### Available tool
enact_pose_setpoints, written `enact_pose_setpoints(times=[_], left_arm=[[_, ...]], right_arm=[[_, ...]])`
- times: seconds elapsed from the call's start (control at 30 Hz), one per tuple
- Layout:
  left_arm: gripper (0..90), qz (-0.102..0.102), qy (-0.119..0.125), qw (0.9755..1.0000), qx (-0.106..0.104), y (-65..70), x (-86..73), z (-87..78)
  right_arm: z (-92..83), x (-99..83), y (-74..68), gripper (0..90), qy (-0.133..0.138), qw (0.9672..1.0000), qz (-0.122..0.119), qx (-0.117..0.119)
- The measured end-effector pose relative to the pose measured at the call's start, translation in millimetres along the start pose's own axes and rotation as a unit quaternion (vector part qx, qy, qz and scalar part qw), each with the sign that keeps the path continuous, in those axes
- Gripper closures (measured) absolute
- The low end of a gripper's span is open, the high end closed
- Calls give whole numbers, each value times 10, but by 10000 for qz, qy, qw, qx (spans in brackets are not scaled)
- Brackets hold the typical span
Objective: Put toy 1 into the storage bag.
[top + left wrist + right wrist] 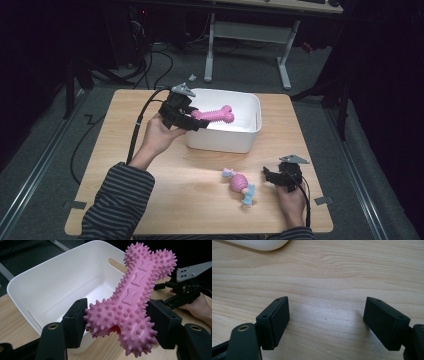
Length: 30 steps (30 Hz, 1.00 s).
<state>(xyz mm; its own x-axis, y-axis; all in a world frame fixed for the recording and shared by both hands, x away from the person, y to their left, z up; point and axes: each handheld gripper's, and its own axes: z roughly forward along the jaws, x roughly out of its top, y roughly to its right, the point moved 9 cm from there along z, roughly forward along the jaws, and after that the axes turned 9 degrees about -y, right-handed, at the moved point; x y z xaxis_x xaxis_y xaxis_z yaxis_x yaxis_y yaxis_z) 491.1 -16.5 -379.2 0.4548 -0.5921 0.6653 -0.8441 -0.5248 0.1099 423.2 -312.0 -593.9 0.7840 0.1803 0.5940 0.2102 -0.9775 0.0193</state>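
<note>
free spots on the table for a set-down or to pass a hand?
Bare wood: the table's near-left part, beside the striped sleeve, and the strip between the white bin and the small pink-and-blue toy. The bin's floor is bare too. Crowded: near right, toy beside the open right tool; the bin's left rim, where the left tool grips the pink bone.

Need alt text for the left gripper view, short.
A spiky pink bone toy is clamped between the two black jaws of the left claw, held over the rim of an empty white tub on a wooden table. At the right, farther off, a hand holds the right claw.
</note>
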Motion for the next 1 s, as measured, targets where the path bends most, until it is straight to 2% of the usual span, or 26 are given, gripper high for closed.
enact_pose_setpoints(times=[0.07, 0.3, 0.43, 0.47, 0.7, 0.83, 1.0], left_arm=[[362, -32, 2, 10000, 60, -20, 33, 29], [361, -34, -15, 10000, 54, -62, 83, 104], [361, -112, -45, 9999, 40, -127, 86, 199], [361, -183, -17, 9998, 9, -154, 94, 242], [359, -231, -72, 9997, 17, -196, 102, 322], [359, -359, -61, 9993, 55, -289, 120, 386], [358, -412, -146, 9990, 38, -352, 104, 469]], right_arm=[[0, 0, 0, 210, -1, 10000, 0, 0], [2, 3, -2, 210, 0, 10000, -1, 7], [2, 2, -3, 210, -1, 10000, 2, 7], [2, 2, -3, 210, -1, 10000, -1, 8], [2, 2, -3, 210, -1, 10000, -1, 7], [2, 3, -3, 210, 0, 10000, -1, 8], [2, 3, -3, 210, 0, 10000, 2, 8]])
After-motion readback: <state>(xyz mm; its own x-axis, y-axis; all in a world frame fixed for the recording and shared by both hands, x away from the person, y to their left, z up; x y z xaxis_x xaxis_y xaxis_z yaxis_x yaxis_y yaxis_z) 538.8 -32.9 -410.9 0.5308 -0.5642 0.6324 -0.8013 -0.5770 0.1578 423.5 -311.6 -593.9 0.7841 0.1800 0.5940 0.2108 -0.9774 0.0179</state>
